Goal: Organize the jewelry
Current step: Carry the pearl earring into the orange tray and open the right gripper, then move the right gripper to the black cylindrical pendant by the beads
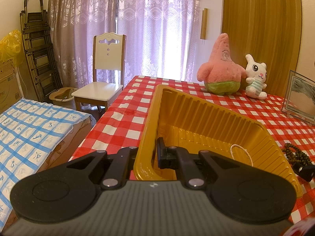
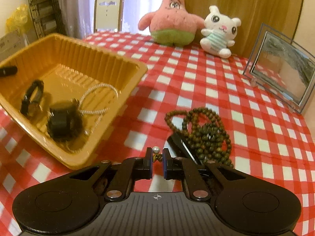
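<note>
1. The left hand-held gripper (image 1: 146,158) is clamped on the near-left rim of the yellow tray (image 1: 216,118) — one finger outside the wall, the other inside; the tray is tilted, its left side raised off the table (image 1: 122,122).
2. Inside the tray lie a white pearl strand (image 2: 98,100), a black watch (image 2: 32,96) and a dark blurred piece (image 2: 63,122); in the right wrist view they sit toward its near end.
3. The right hand-held gripper (image 2: 157,158) has its fingers nearly together on a small pearl earring (image 2: 156,149), just right of the tray's near corner.
4. A heap of green-brown bead necklaces (image 2: 206,131) lies right of that gripper, partly over a black flat object (image 2: 183,147).
5. Open checked cloth stretches between the tray's right wall and the glass frame (image 2: 283,70) at the far right; the table's left edge drops toward a bed (image 1: 29,129) and a chair (image 1: 102,82).
6. Two plush toys (image 2: 173,19) stand at the far side, well apart from the jewelry.
</note>
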The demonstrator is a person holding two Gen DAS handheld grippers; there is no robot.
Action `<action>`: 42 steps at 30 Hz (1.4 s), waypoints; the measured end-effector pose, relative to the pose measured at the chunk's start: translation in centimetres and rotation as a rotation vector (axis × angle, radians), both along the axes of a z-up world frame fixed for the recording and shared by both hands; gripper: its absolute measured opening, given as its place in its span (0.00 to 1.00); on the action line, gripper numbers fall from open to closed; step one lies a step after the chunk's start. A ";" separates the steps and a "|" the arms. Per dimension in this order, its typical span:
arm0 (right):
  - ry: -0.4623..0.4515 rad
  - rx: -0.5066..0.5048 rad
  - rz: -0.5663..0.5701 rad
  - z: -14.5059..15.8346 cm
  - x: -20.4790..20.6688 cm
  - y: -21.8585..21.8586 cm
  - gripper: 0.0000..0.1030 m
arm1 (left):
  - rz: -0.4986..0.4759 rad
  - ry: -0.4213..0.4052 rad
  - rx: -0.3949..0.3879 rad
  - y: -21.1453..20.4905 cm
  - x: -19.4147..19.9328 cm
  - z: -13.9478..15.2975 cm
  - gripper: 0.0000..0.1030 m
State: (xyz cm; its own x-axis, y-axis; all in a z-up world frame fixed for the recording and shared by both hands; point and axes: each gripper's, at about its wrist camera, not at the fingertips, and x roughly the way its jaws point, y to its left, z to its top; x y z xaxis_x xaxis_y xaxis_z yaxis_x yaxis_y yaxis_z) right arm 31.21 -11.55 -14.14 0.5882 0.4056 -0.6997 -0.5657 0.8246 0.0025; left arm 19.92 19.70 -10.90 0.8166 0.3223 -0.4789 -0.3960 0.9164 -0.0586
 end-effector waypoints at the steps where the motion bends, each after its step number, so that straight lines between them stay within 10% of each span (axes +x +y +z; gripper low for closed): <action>1: -0.006 0.016 0.002 0.5 0.0 0.1 0.09 | 0.000 0.000 0.000 0.0 0.0 0.0 0.07; 9: 0.021 0.171 0.085 4.0 0.4 3.1 0.09 | 0.000 0.000 -0.001 0.0 0.0 0.0 0.07; 24: 0.074 0.085 0.172 1.0 2.1 9.6 0.10 | 0.001 0.000 -0.005 -0.3 0.2 0.1 0.07; 42: 0.123 0.197 -0.130 2.9 -0.4 -4.0 0.40 | 0.002 0.001 -0.006 -0.5 0.5 0.1 0.07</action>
State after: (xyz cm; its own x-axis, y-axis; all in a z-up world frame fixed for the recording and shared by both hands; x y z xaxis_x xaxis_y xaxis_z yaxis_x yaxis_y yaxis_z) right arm 30.83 -15.58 -11.23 0.5597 0.4680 -0.6838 -0.4408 0.8670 0.2326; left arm 20.46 19.20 -10.80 0.8158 0.3206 -0.4813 -0.3975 0.9154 -0.0640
